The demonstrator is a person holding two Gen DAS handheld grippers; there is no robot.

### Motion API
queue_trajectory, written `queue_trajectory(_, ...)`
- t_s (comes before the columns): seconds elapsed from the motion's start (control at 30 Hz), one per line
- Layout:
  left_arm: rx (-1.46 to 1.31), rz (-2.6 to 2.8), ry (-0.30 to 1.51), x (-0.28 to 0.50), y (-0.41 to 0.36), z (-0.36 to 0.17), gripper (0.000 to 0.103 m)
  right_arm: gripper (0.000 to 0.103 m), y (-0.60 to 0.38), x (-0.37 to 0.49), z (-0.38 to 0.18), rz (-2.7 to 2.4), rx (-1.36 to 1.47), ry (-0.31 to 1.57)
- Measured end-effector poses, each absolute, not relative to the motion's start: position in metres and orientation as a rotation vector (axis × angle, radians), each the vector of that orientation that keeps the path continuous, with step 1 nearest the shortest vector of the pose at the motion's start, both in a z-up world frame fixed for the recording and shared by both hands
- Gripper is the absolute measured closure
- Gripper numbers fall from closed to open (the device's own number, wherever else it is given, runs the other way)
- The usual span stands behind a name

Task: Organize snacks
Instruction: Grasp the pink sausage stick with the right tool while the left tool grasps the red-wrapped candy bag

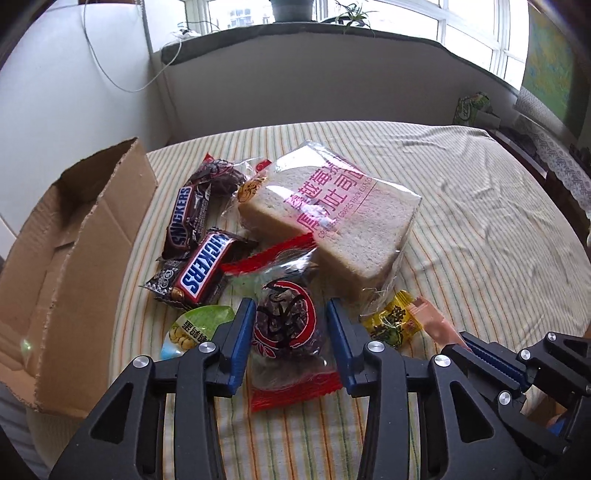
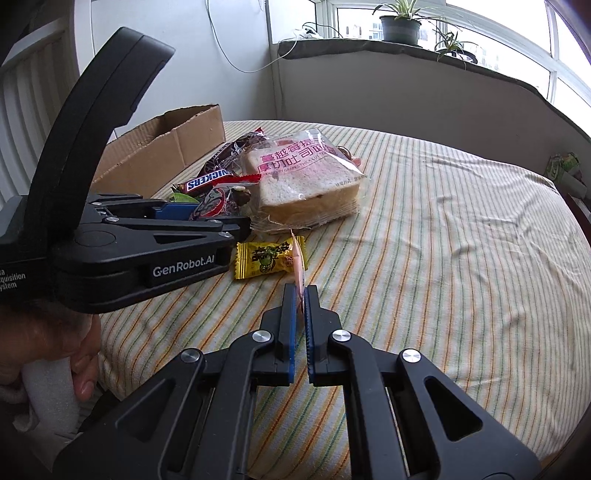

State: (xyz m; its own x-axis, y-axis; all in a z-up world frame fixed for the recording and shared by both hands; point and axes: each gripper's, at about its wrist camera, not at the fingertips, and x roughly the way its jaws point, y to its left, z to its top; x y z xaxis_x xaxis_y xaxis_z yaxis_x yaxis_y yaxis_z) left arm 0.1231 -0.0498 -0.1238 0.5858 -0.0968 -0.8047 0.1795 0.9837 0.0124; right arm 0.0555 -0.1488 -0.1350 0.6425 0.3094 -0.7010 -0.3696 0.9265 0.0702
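Observation:
A pile of snacks lies on the striped cloth. My left gripper (image 1: 291,314) is open, its blue pads on either side of a red and clear date packet (image 1: 286,325) without pressing it. My right gripper (image 2: 301,291) is shut on a thin pink sachet (image 2: 298,266), held on edge just above the cloth; the sachet also shows in the left wrist view (image 1: 437,325). A yellow candy (image 2: 266,256) lies beside it. Two Snickers bars (image 1: 201,266), a bagged bread slice (image 1: 332,221) and a green jelly cup (image 1: 195,328) lie around the packet.
An open cardboard box (image 1: 74,251) stands at the table's left edge. The striped table cloth (image 2: 461,240) stretches right of the pile. A white wall and a window sill with potted plants (image 2: 400,22) lie behind. A hand (image 2: 83,369) holds the left gripper.

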Motion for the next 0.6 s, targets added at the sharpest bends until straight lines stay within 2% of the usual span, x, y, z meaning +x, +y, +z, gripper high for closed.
queue_trajectory(0.13,0.022,-0.167,0.889,0.118,-0.036,-0.119,0.070,0.099,-0.153,0.055,-0.132,0.385,-0.065,0.761)
queue_trajectory(0.47,-0.007,-0.184,0.758,0.095,-0.025,-0.074,0.071,0.099,-0.160,0.054,-0.099,0.387,-0.025,0.689)
queue_trajectory(0.6,0.001,-0.181,0.688,0.091,-0.018,-0.045,0.071,0.099,-0.158,0.055,-0.096,0.381,-0.054,0.721)
